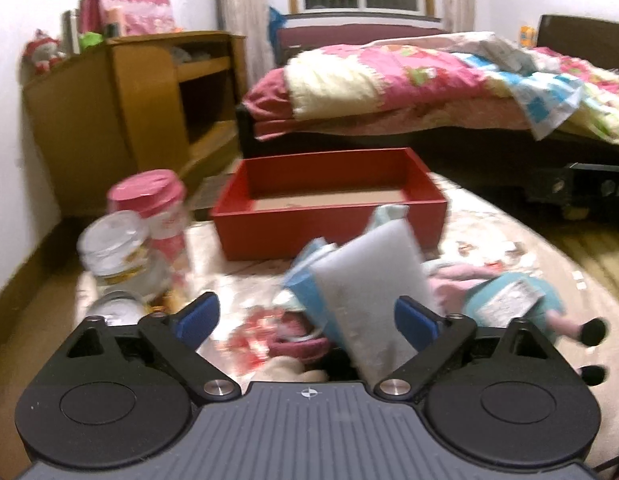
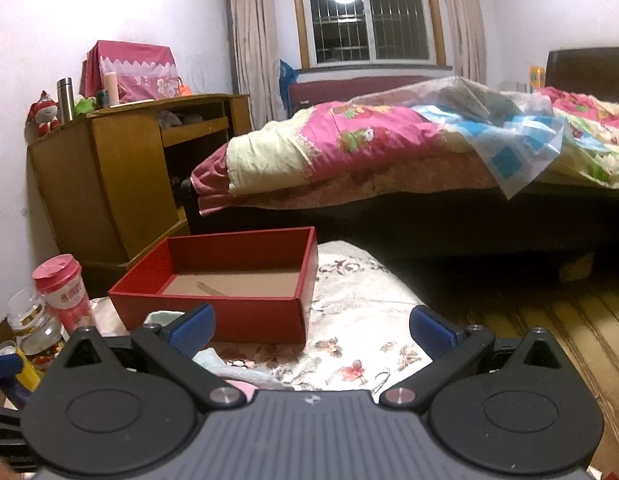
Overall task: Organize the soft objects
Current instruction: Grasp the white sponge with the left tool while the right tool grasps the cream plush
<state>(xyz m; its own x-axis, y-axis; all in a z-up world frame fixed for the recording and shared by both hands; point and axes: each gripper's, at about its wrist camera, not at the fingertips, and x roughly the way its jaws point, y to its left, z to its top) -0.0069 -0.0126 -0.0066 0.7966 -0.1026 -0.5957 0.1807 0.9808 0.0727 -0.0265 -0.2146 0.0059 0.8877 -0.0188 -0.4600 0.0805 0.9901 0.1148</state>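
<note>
An open red box (image 1: 329, 200) stands on a floral-covered table (image 1: 489, 240), empty inside. My left gripper (image 1: 309, 318) is open; a grey-white sponge pad (image 1: 373, 284) leans between its blue fingers, against the right one, with a blue-and-white cloth (image 1: 305, 272) beside it. A teal and pink plush doll (image 1: 517, 300) lies to the right, a pink soft item (image 1: 297, 340) below the fingers. In the right wrist view my right gripper (image 2: 311, 328) is open and empty, just in front of the red box (image 2: 213, 280).
A pink cup (image 1: 157, 204) and clear glass jars (image 1: 113, 248) stand left of the box. A wooden desk (image 1: 121, 120) is at the back left, a bed with pink quilts (image 1: 429, 80) behind. The table edge drops to wooden floor (image 2: 549, 340) on the right.
</note>
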